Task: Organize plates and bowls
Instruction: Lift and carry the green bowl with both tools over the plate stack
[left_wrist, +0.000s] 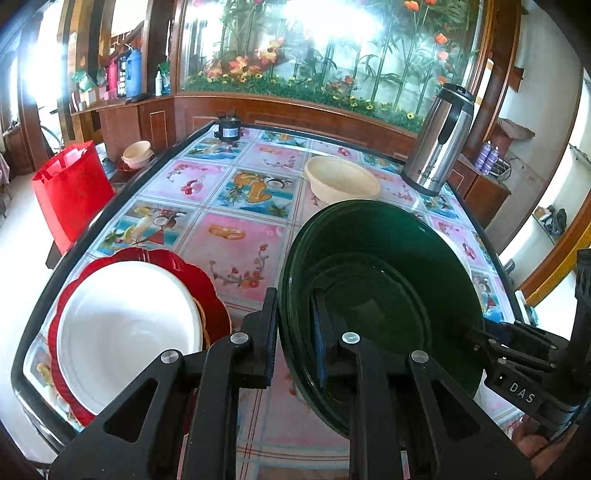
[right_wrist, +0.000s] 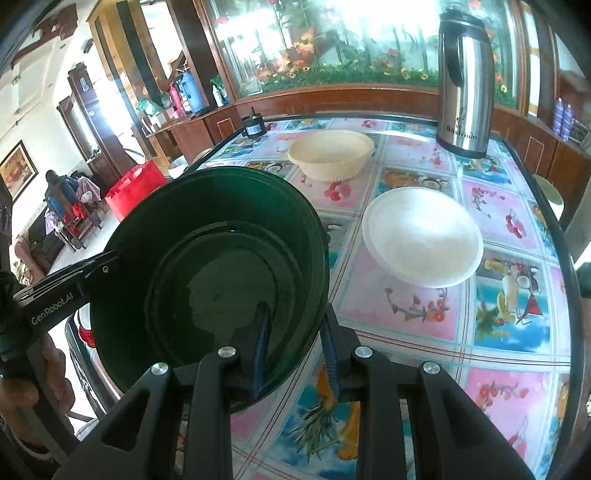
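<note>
**While both jaws hold the green bowl, the plate stack lies to its left**

While you carry the green bowl (left_wrist: 384, 306) above the tabletop (left_wrist: 236, 251), both of your tools are gripping it. The left gripper (left_wrist: 295, 332) has its jaws clenched on the bowl's left rim, one finger outside the wall and one inside. The right gripper (right_wrist: 295, 354) has its jaws clenched on the opposite rim in the same way. So the bowl hangs between your two hands, tipped up so its open side faces you.

Now look at where things sit. In the left wrist view, a white plate (left_wrist: 125, 332) lies on a red plate (left_wrist: 207, 288), just to the left of the bowl, near the tabletop's front corner. Your left hand is the nearer one to that stack. In the right wrist view, a white bowl (right_wrist: 421, 236) sits upside down to the right of the green bowl, and a cream bowl (right_wrist: 330, 155) stands upright farther back, near the steel flask (right_wrist: 465, 81).

I think the green bowl belongs with the other bowls, so your next move probably goes right or forward, away from the plates. You cannot tell yet which spot is meant. Keep both hands moving together, because the bowl is held only by its rim on each side.
</note>
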